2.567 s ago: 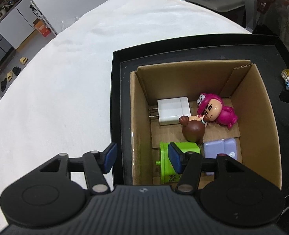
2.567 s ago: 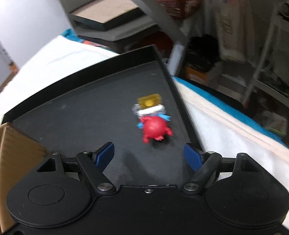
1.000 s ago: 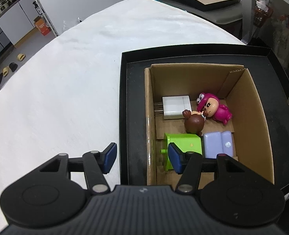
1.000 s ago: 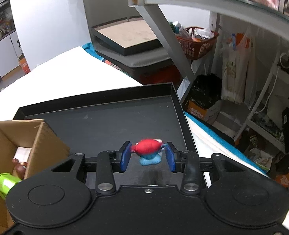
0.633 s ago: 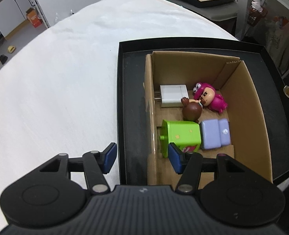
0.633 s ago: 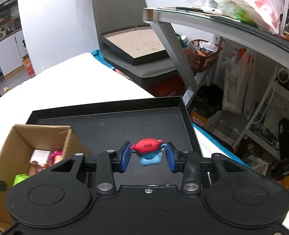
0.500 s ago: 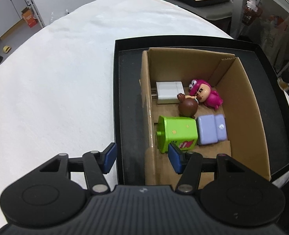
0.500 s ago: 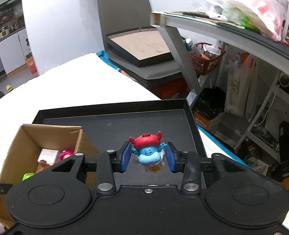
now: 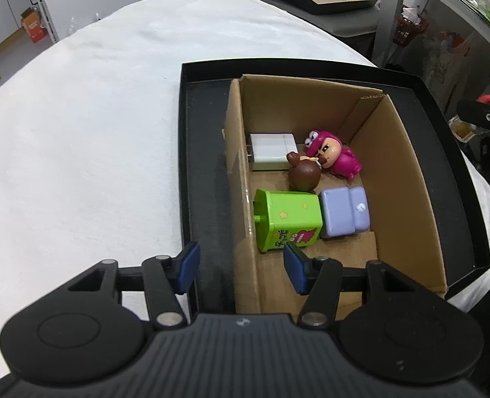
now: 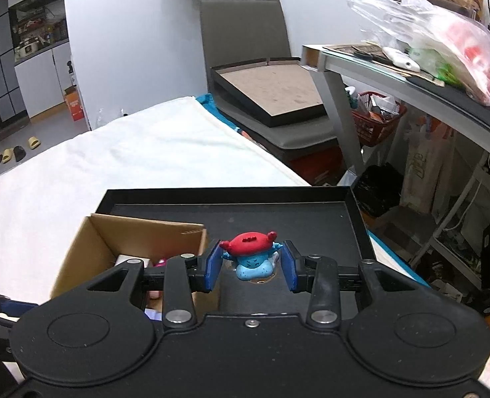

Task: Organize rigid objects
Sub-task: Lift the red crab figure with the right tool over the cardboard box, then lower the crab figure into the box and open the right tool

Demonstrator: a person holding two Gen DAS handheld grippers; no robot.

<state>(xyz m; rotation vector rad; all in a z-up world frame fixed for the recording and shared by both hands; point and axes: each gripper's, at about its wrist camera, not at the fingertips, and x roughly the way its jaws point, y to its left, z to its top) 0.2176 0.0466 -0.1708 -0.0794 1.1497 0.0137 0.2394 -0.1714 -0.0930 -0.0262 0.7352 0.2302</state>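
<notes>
A red-and-blue toy figure point(image 10: 250, 248) hangs above the black tray point(image 10: 294, 219), with my right gripper point(image 10: 251, 267) shut on it, just right of the cardboard box point(image 10: 79, 252). In the left wrist view the box point(image 9: 394, 172) holds a white charger point(image 9: 271, 151), a pink figure point(image 9: 334, 159), a brown figure point(image 9: 303, 174), a green block point(image 9: 289, 220) and a lavender toy sofa point(image 9: 343, 214). My left gripper point(image 9: 241, 265) straddles the box's near left wall; its jaws are closing, but the pads do not touch the wall.
The black tray point(image 9: 205, 152) sits on a white cloth-covered table point(image 9: 79, 132), near its right edge. Beyond the table stand a grey chair point(image 10: 245, 33) bearing another tray, a metal shelf point(image 10: 411, 83) and a red basket point(image 10: 377, 112).
My right gripper has risen with the red-and-blue figure and drifted toward the box, which now shows more in its view. The left gripper shifted slightly over the box's near corner.
</notes>
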